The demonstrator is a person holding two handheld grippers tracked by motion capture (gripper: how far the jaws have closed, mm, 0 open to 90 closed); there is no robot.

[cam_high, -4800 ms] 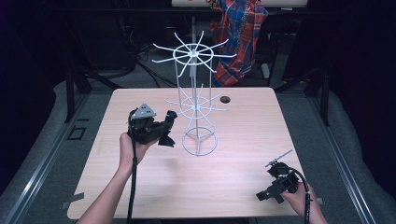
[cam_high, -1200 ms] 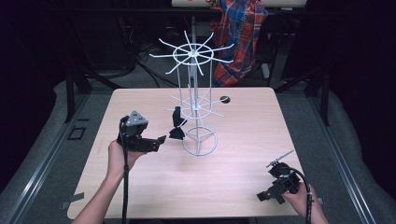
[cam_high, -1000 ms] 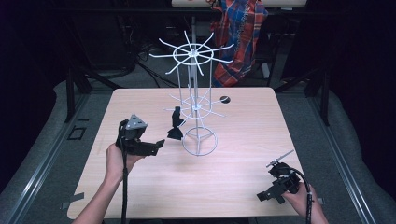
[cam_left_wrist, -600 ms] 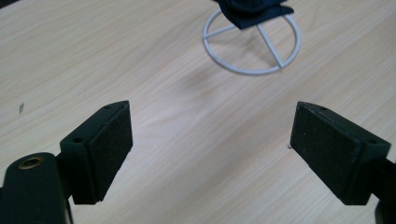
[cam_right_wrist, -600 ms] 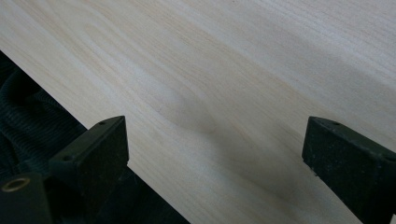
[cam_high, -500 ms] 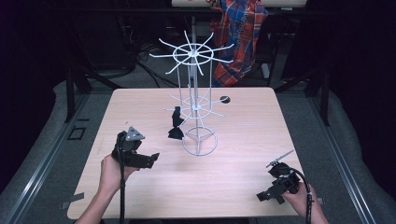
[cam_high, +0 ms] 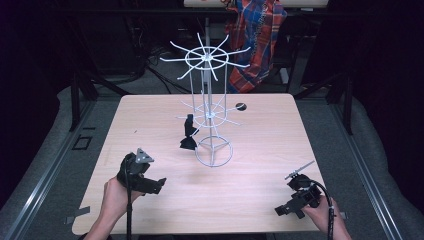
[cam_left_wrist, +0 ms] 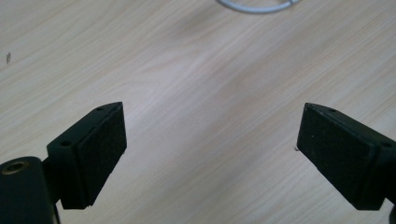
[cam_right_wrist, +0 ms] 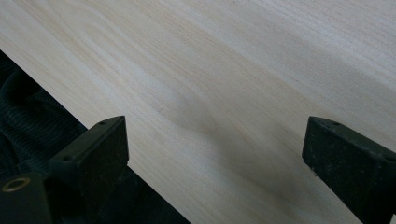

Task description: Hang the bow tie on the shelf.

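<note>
A white wire carousel rack [cam_high: 208,107] stands at the middle of the wooden table [cam_high: 260,145]. A small black object [cam_high: 189,132] hangs from a lower-tier hook on the rack's left side. A second small black round thing [cam_high: 241,106] lies on the table behind the rack. My left gripper [cam_high: 159,184] is low at the front left, open, with bare table between its jaws [cam_left_wrist: 210,140]; the rack's base ring [cam_left_wrist: 257,5] shows at the top edge there. My right gripper [cam_high: 281,211] rests at the front right, open and empty [cam_right_wrist: 212,149], over the table's edge.
A plaid cloth [cam_high: 255,42] hangs on a frame behind the table. Dark stands and cables surround the far side. Grey carpet [cam_high: 380,165] borders the table. Dark fabric [cam_right_wrist: 28,121] lies below the table edge in the right gripper view.
My left gripper let go of the black object, which now hangs on the rack, and drew back toward the front left of the table. The right gripper has stayed still.
</note>
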